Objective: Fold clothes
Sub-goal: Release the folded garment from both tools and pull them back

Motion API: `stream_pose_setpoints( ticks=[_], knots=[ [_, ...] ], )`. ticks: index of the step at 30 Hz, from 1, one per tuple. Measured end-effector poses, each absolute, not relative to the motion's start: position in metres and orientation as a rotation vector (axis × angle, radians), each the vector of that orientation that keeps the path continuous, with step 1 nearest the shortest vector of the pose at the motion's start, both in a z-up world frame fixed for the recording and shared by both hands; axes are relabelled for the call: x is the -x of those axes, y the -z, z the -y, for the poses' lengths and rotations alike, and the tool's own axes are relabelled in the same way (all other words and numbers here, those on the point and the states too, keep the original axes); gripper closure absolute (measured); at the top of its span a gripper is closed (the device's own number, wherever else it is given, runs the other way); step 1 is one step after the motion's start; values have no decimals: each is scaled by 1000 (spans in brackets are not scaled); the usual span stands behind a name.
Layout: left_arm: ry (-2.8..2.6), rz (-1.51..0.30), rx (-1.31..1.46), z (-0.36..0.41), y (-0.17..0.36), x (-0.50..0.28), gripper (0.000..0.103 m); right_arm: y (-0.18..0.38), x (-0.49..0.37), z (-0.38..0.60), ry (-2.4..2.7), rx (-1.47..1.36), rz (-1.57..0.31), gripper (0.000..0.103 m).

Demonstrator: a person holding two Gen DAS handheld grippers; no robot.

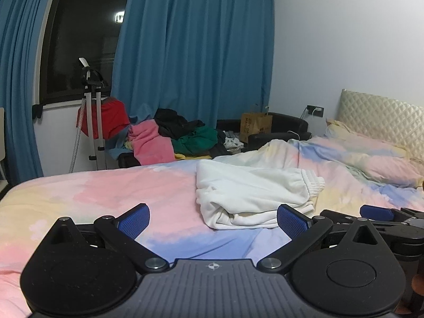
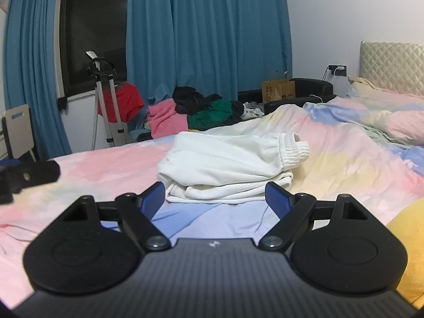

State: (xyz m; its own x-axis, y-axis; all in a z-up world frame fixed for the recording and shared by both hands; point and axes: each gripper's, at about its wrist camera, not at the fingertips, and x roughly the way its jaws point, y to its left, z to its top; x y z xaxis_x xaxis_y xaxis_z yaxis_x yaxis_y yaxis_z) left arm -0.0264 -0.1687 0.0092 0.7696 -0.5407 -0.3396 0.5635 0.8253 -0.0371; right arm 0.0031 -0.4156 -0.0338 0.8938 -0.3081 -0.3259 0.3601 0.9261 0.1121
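Observation:
A white garment with elastic cuffs (image 1: pixel 251 198) lies folded in a thick stack on the pastel bedspread (image 1: pixel 106 190); it also shows in the right wrist view (image 2: pixel 225 167). My left gripper (image 1: pixel 213 221) is open and empty, low over the bed just in front of the stack's near left edge. My right gripper (image 2: pixel 214 198) is open and empty, right in front of the stack's near edge. The right gripper shows at the right in the left wrist view (image 1: pixel 381 216). The left gripper shows blurred at the left edge in the right wrist view (image 2: pixel 23 177).
A pile of pink, black and green clothes (image 1: pixel 175 137) lies on a black sofa beyond the bed. A garment steamer stand (image 1: pixel 91 111) with a red garment is by the window. A paper bag (image 1: pixel 255 126), pillows and headboard (image 1: pixel 384 116) are at the right. A yellow thing (image 2: pixel 408 251) is near right.

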Motion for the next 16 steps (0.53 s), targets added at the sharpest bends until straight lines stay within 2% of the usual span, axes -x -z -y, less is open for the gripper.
stream_pose_setpoints(
  ticks=[16],
  knots=[
    [600, -347, -86, 172, -3, 32, 0, 36, -8, 419, 383, -146, -306, 19]
  ],
)
